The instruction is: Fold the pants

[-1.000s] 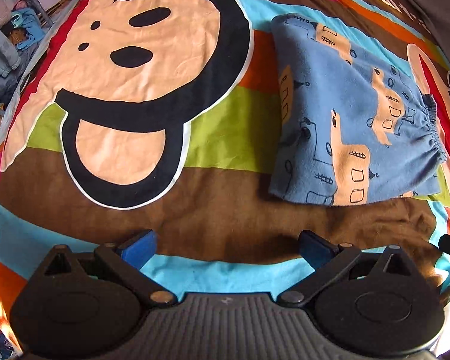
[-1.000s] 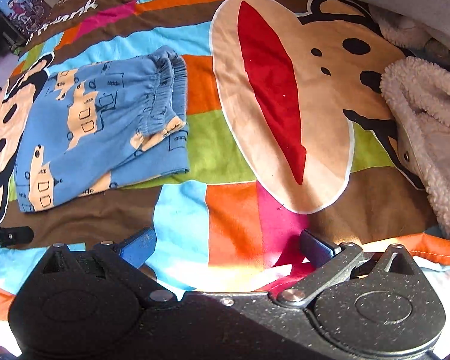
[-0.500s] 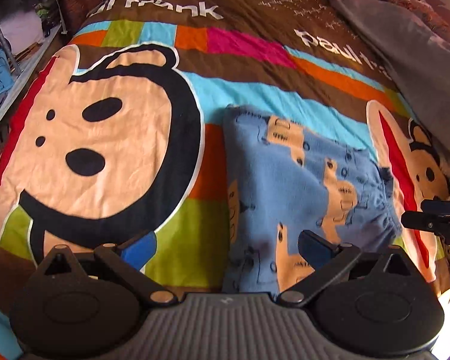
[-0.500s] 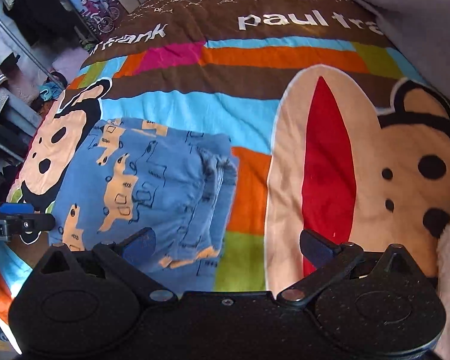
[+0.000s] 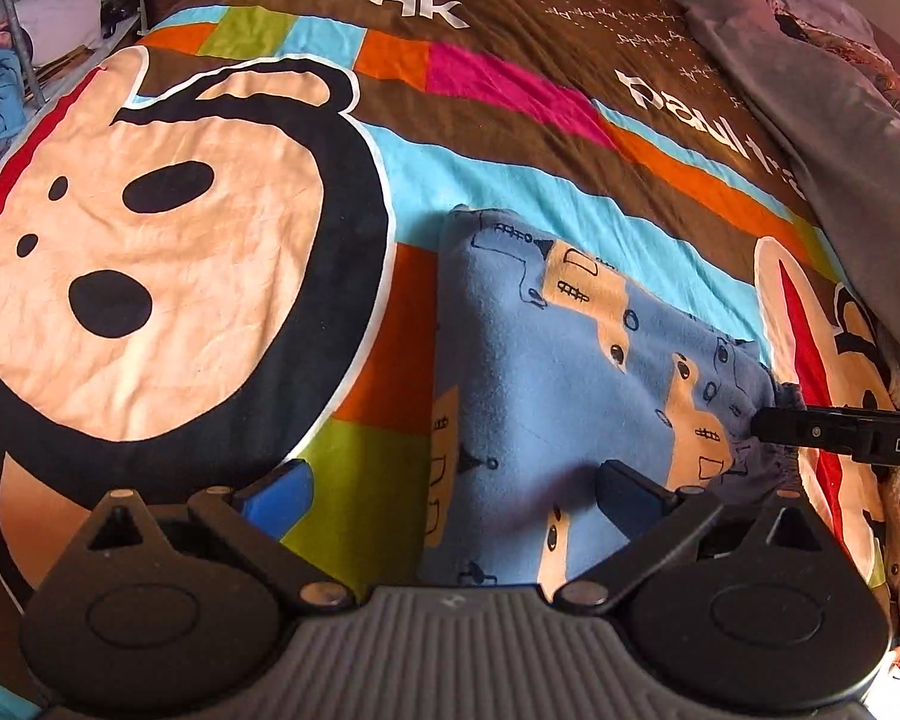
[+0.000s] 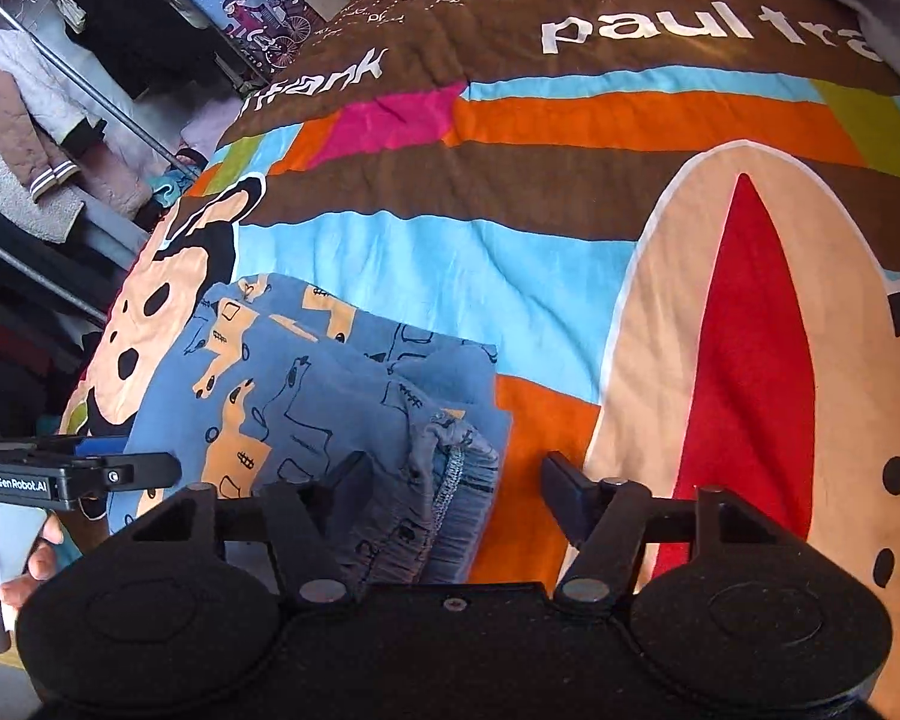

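Two claws work over the bed [image 5: 510,168]: my left claw [image 5: 450,489] gapes wide above the folded pants [image 5: 540,372] lying on the bedspread, gripping nothing; my right claw [image 6: 453,474] has just been closing, the gathered waistband [image 6: 450,468] between its pads, not yet pinched.

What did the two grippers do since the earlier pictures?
Both came in over the folded pants. The right gripper reached the waistband end and its jaws have just been closing around it, not yet pinching. The left gripper is open over the other side. The pants look unmoved on the bedspread.
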Demonstrator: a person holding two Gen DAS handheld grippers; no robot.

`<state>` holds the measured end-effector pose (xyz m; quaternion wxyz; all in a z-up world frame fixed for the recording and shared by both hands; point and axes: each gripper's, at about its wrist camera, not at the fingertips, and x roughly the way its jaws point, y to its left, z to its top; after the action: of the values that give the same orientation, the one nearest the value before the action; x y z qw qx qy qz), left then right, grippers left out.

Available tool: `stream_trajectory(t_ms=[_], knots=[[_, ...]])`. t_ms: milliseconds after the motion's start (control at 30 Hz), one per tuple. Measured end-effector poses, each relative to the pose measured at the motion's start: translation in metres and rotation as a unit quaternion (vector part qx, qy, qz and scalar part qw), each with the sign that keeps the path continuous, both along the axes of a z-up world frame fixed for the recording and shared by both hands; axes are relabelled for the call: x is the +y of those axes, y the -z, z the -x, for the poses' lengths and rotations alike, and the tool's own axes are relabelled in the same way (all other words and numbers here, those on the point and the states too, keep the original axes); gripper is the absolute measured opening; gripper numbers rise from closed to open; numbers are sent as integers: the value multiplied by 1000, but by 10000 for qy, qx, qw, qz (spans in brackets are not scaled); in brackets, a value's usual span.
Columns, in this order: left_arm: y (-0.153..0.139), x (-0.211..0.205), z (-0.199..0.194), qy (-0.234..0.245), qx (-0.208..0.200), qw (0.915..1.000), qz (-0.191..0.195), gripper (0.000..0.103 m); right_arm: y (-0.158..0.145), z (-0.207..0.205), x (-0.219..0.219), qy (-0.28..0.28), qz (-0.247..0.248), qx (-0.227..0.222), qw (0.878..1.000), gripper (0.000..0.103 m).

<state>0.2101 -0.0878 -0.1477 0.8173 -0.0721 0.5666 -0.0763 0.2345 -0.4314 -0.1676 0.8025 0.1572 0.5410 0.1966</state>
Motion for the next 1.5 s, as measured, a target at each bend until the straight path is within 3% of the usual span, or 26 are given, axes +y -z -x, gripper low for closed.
stream_trajectory(t_ms=[200,367,633,767,833,867,900,967,1000,1200,1500], knots=[[1,-2,-2,-3,73,10000,-35,102,5,0,1,116,-194,139,9996,47],[0,-3,-7,148,186,9997,-71,95,9,4,-6,357,-436,287,9980,47],[-3,-7,-10,329,253,9990,-165,89,9,3,0,447,-352,370,9977,50],[-4,-10,-10,476,228,9985,-133,75,11,3,2,539,-346,405,9971,46],[-4,-12,-10,607,228,9979,-59,62,11,4,2,596,-340,390,9969,43],[-4,-14,-11,679,247,9974,14,50,11,5,2,606,-334,369,9969,41],[-4,-15,-11,729,261,9970,89,38,11,6,2,611,-335,341,9970,34],[-6,-19,-10,785,213,9967,43,30,8,8,5,586,-326,251,9974,24],[-7,-21,-10,813,185,9965,6,21,5,10,8,557,-249,167,9980,19],[-23,-37,-4,1052,-64,9939,-328,15,-17,18,20,351,176,-314,9987,11],[-58,-46,-21,1127,-441,9919,-382,14,-55,11,19,138,253,-887,9956,10]])
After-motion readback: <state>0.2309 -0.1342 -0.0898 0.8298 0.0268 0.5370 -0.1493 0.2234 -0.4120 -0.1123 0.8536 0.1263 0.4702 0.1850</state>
